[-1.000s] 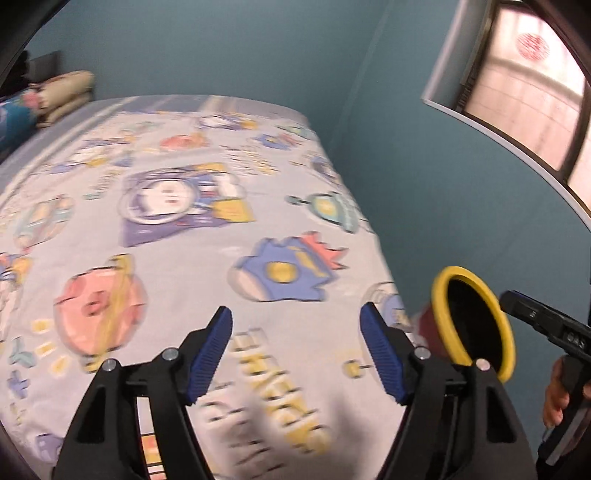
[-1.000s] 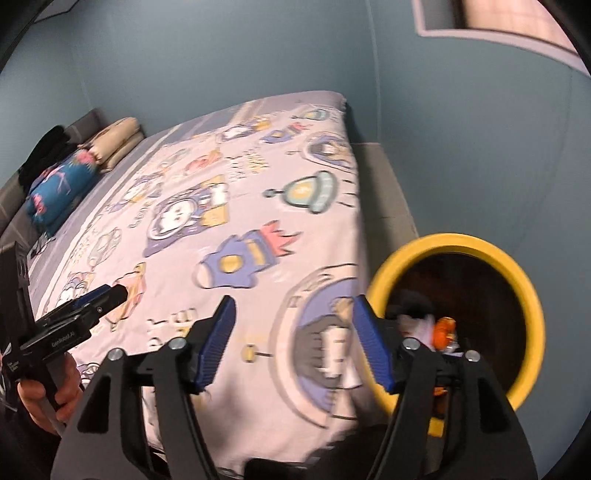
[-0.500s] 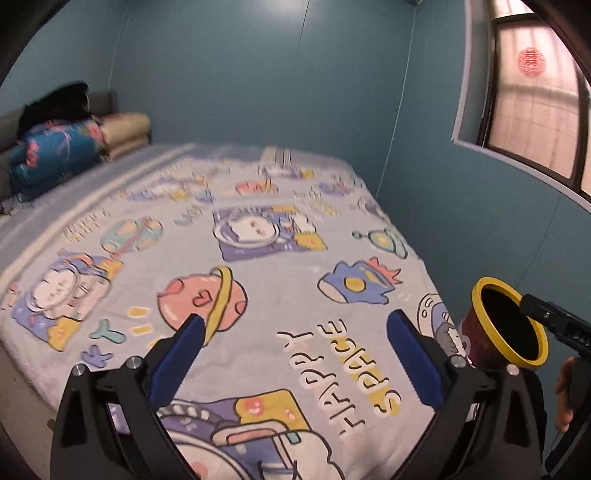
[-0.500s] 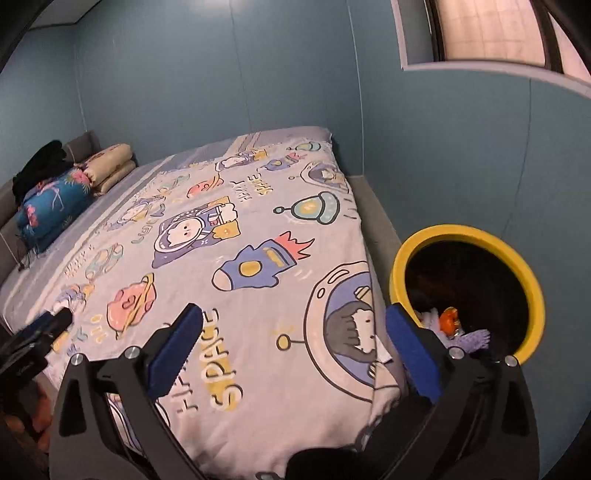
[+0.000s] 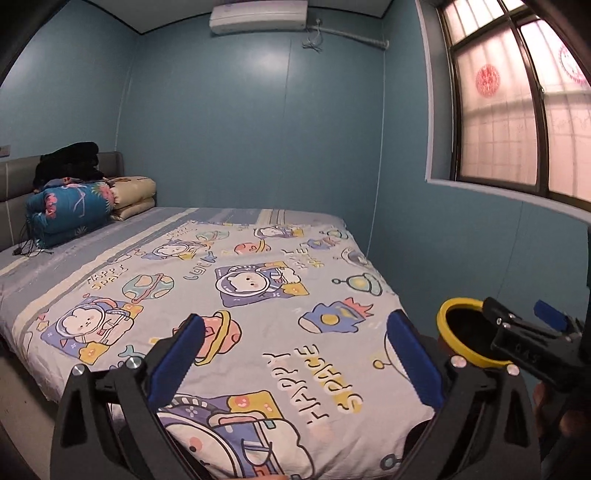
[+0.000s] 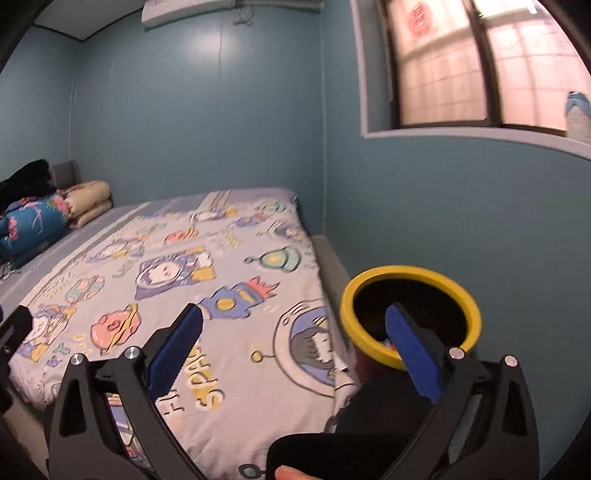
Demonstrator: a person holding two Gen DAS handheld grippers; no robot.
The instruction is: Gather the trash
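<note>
spread wide, the left gripper [image 5: 295, 350] is held over the near end of the bed [image 5: 258, 295], with nothing between its blue pads [image 5: 177, 354]. a second ago its jaws were seen closer together; they are now seen at full spread. the right gripper [image 6: 295, 347] is likewise spread wide and empty, wider than a second ago. its right pad [image 6: 410, 347] is seen in front of the bin [image 6: 469, 295], at 3 o'clock from the bed's near corner.

both views have been raised and pulled back since the earlier frames: more of the room is now shown. an air conditioner [image 5: 258, 16] is seen at 12 o'clock on the far wall, and a window [image 5: 517, 110] at 2 o'clock. folded quilts [image 5: 70, 210] and a dark bundle [image 5: 70, 162] are seen at 9 o'clock by the headboard.

in the left view the bin [image 5: 448, 310] is seen at 4 o'clock, smaller than before, with the right gripper [image 5: 532, 332] partly in front of it. trash [image 6: 388, 343] is barely glimpsed inside the bin in the right view, just beside the right pad; earlier it was seen more plainly. no trash is seen on the printed sheet. a fingertip [image 6: 291, 472] is seen at 6 o'clock in the right view.
</note>
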